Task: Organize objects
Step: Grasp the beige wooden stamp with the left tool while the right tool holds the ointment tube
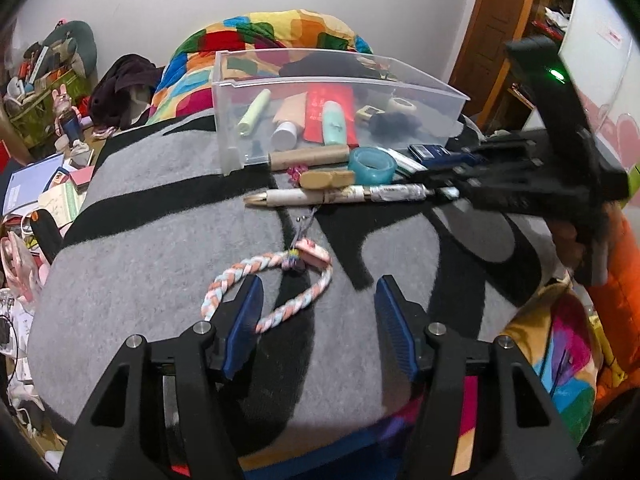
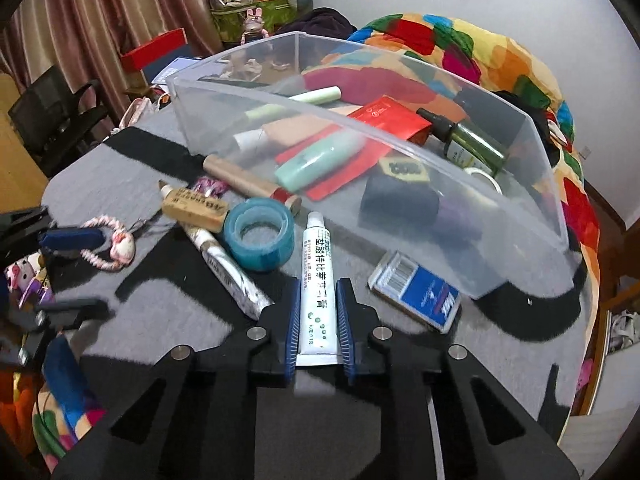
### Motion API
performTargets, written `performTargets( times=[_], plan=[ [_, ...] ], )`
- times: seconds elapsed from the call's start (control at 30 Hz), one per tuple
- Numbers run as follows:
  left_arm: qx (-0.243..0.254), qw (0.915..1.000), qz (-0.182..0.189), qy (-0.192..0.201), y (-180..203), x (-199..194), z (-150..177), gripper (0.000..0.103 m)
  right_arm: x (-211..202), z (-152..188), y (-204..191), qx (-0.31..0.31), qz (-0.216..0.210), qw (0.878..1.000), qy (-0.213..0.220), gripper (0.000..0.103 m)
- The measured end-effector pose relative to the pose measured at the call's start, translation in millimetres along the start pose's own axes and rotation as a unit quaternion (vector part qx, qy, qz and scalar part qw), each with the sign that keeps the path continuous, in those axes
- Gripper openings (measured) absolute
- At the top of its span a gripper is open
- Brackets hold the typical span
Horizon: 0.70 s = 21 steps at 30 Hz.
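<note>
Surface: grey felt blanket with black pattern (image 1: 160,240) spread over a bed; loose items lie on it in front of the bin.
Target bin: clear plastic rectangular bin (image 2: 400,152), at 12 o'clock in the right wrist view, already holding a mint bottle, red packet, dark green dropper bottle and others.
Right gripper (image 2: 319,320): pinching the small white ointment tube with green print (image 2: 318,276) near its crimped tail; blue pads touch both flat sides, cap end points to 12 o'clock toward the bin wall.
Tube position: in the gripper's grasp just in front of the bin; whether it is off the blanket, cannot tell.
Tube handling (judgement): light, soft-walled, likely dents under hard squeeze; the crimped tail is the stiffest hold, so the present grip looks sound. Smooth skin may slip if tilted cap-down.
Left gripper (image 1: 318,314): fingers spread wide, nothing between them, low over the blanket.
Nearest item, left: pink, white and blue braided cord loop with small charm (image 1: 276,284), at 12 o'clock just beyond the left finger, which overlaps one strand in view.
Cord handling (judgement): limp, very light, will drape; pinch across the braid or at the charm knot.
Still outside bin: teal tape roll (image 2: 260,236), blue-and-white card box (image 2: 416,296), patterned pen (image 2: 228,268), wooden stamp block (image 2: 196,206).
</note>
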<state>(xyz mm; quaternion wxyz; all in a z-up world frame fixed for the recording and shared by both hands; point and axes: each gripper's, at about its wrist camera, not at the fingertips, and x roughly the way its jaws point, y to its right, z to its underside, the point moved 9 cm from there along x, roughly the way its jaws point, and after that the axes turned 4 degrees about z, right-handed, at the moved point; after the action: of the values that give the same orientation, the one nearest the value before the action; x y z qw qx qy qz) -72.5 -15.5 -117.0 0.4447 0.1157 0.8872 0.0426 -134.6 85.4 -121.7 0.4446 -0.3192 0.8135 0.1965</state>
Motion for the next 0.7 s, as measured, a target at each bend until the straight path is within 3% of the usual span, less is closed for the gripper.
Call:
performTargets(
  times=[0.27, 0.37, 0.7],
  plan=[
    [0.011, 0.9998, -0.018, 0.004, 5.1, 19.1, -15.4, 0.059, -17.0, 21.9, 3.1, 0.027, -0.013, 1.0, 0.009, 0.016],
    [0.02, 0.9992, -0.034, 0.009, 5.1, 23.8, -18.5, 0.055, -21.4, 27.5, 4.7, 0.038, -0.014, 0.999, 0.015, 0.016],
    [0.008, 0.9996, -0.027, 0.003, -0.8, 3.3, -15.2, 0.051, -32.8, 41.2, 7.5, 0.07, -0.033, 0.996, 0.034, 0.016]
  ],
)
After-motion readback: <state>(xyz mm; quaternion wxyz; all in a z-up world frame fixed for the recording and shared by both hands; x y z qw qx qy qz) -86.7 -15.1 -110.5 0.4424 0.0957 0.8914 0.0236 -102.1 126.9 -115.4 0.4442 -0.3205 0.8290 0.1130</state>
